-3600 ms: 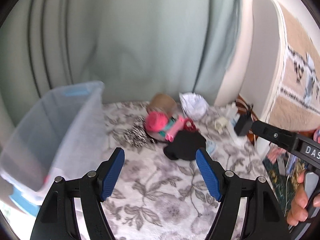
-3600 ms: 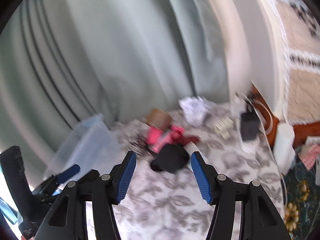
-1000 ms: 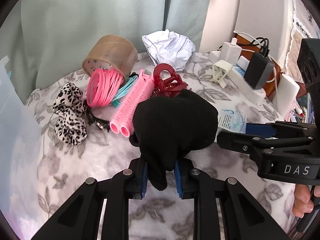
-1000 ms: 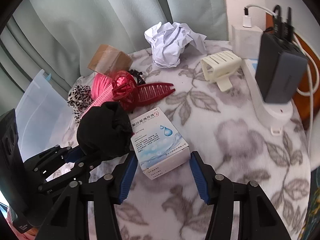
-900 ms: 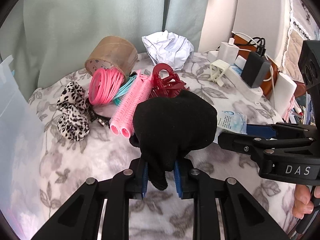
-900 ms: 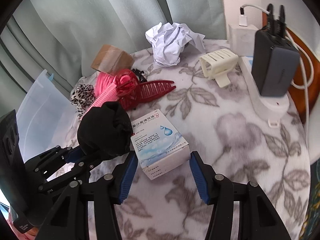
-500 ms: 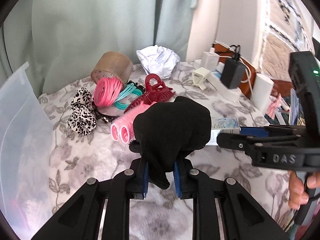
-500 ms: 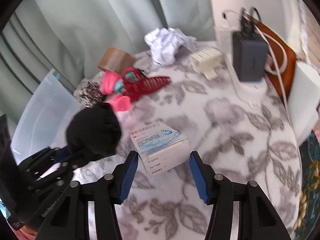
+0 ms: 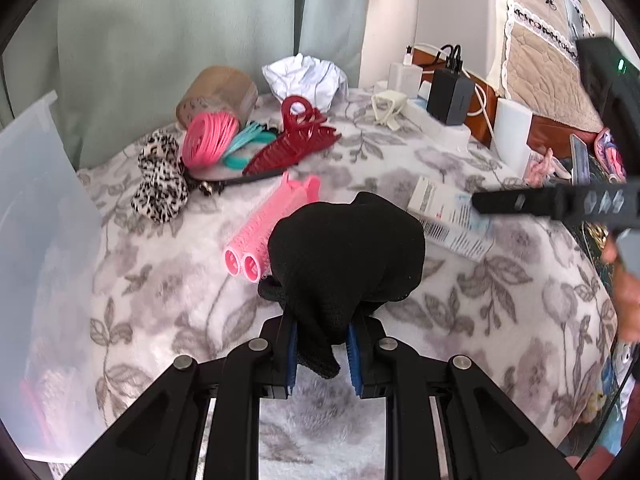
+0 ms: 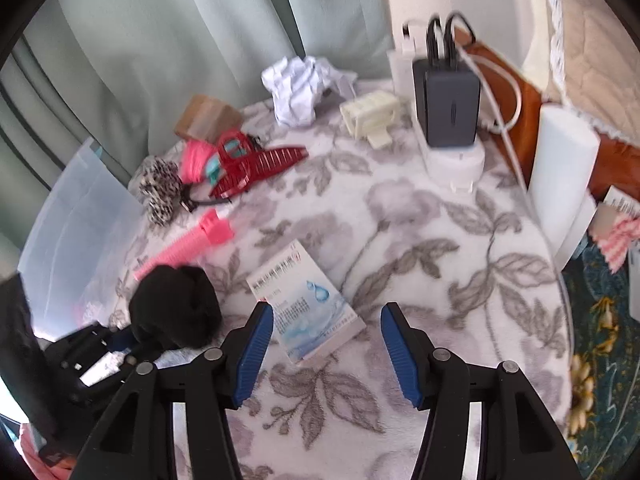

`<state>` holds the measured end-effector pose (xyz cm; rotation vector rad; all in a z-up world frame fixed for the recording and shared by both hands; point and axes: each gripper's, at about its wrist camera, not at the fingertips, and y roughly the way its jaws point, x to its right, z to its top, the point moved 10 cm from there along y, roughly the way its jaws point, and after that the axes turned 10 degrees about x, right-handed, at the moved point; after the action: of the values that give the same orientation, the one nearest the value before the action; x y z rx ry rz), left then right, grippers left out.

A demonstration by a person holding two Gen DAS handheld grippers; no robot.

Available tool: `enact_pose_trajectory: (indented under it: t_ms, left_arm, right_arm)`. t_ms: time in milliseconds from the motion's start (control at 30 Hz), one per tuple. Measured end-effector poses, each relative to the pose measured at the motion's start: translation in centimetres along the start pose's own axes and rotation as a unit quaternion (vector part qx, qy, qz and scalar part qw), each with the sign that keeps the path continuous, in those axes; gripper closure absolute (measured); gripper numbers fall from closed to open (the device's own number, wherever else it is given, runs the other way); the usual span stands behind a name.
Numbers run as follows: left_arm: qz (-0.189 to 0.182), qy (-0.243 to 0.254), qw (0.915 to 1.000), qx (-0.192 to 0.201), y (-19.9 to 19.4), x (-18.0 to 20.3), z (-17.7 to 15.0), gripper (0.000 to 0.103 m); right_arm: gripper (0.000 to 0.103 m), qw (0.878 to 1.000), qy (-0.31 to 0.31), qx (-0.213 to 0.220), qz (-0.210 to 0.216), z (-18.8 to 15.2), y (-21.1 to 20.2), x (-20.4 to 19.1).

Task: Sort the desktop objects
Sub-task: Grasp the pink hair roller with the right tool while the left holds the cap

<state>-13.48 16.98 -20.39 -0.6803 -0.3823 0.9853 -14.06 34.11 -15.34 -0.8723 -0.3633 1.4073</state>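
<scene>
My left gripper [image 9: 322, 344] is shut on a black knitted cloth [image 9: 344, 256], which bulges above its blue pads and hangs clear of the table. That cloth [image 10: 176, 308] also shows at the lower left of the right wrist view. My right gripper [image 10: 327, 344] has its jaws opening. A white and blue carton [image 10: 308, 308] lies tilted on the floral tablecloth between them, and the pads do not press on it. The same carton [image 9: 444, 216] sits right of the cloth in the left wrist view.
A clear plastic bin [image 9: 36, 240] stands at the left. Behind lie pink hair rollers [image 9: 272, 224], a red claw clip [image 9: 296, 140], a leopard scrunchie [image 9: 160, 176], a tape roll [image 9: 218, 92] and crumpled paper [image 9: 304, 76]. A charger on a power strip [image 10: 448, 108] and a white cylinder [image 10: 560, 172] stand right.
Both grippers have drawn back from the pile, the left carrying the black cloth. The right jaws have widened, and the carton now lies turned on the table between them.
</scene>
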Motion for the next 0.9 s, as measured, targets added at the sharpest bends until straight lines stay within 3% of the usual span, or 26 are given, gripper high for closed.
enact_pose_trajectory:
  t_ms: [67,167,333,467,767,900]
  left_arm:
    - [-0.004,0.002,1.0,0.002,0.0,-0.1,-0.2,0.082]
    - [-0.012,0.002,0.9999,0.006,-0.1,-0.1,-0.4,0.082]
    - [-0.027,-0.007,0.9996,0.01,-0.3,-0.5,-0.7,0.082]
    - [-0.046,-0.024,0.9986,0.013,-0.4,-1.1,-0.9,0.082]
    - [-0.062,-0.026,0.9976,0.018,0.0,-2.1,-1.0,0.082]
    - [-0.067,-0.024,0.9973,0.018,0.2,-2.2,-1.2,0.082]
  right_arm:
    - [0.043,1.0,-0.005,0.01,0.014,0.7,-0.5,-1.2]
    - [0.043,0.998,-0.016,0.007,0.067,1.1,0.0,-5.0]
    - [0.043,0.994,-0.03,-0.025,0.106,0.5,3.0,-9.4]
    - [0.043,0.99,-0.003,-0.064,0.127,0.3,5.7,-10.9]
    - [0.043,0.982,0.032,-0.125,0.136,-0.3,10.2,-12.6]
    - [0.044,0.981,0.051,-0.132,0.13,-0.3,11.5,-13.0]
